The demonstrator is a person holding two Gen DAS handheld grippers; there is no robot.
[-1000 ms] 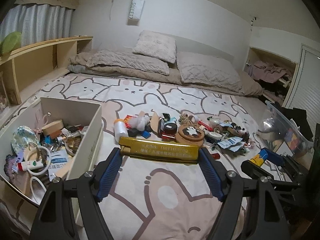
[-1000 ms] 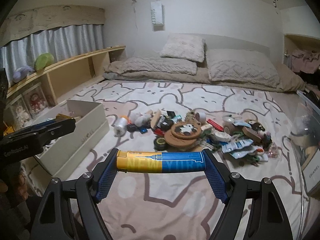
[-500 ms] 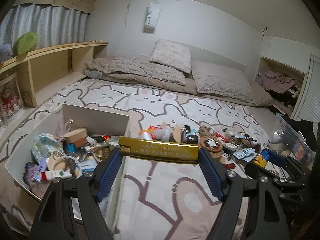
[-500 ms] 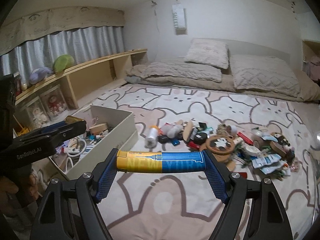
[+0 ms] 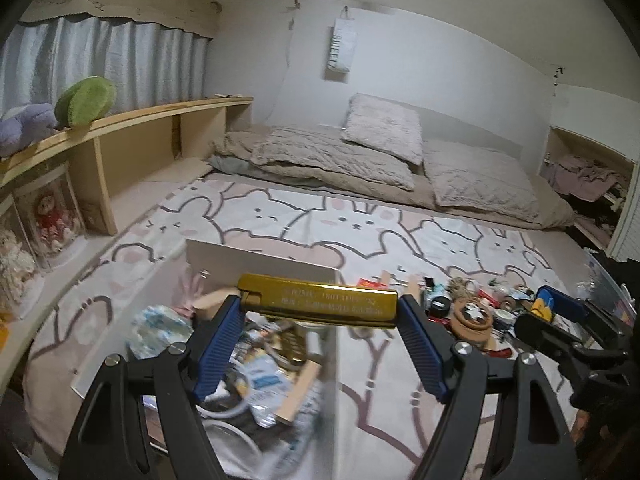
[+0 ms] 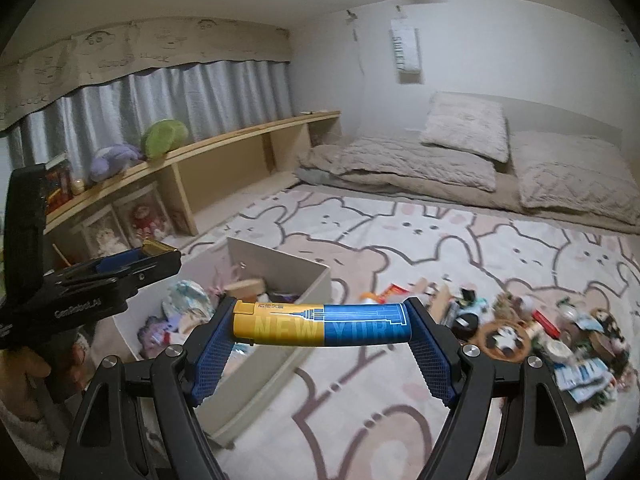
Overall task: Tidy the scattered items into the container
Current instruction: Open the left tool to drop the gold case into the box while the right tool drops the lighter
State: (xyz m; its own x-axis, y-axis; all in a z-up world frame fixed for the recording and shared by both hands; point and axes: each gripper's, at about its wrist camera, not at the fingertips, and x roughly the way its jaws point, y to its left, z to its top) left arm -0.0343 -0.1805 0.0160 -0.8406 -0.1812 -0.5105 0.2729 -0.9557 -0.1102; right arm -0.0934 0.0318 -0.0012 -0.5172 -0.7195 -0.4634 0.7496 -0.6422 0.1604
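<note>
My left gripper (image 5: 320,312) is shut on a gold lighter (image 5: 318,305), held crosswise above the white box (image 5: 256,258). The box holds several small items. My right gripper (image 6: 320,330) is shut on a yellow and blue lighter (image 6: 320,329), held above the box's right wall (image 6: 280,264). The left gripper also shows in the right wrist view (image 6: 152,258), over the box's left side. A pile of scattered small items (image 6: 520,332) lies on the bear-print blanket to the right of the box.
A wooden shelf (image 6: 224,148) with plush toys runs along the left wall. Pillows and a folded quilt (image 5: 360,152) lie at the back. A clear plastic bin (image 5: 608,284) stands at the far right.
Both grippers have moved left from the pile toward the box, each still holding its lighter. The box now lies directly below them.
</note>
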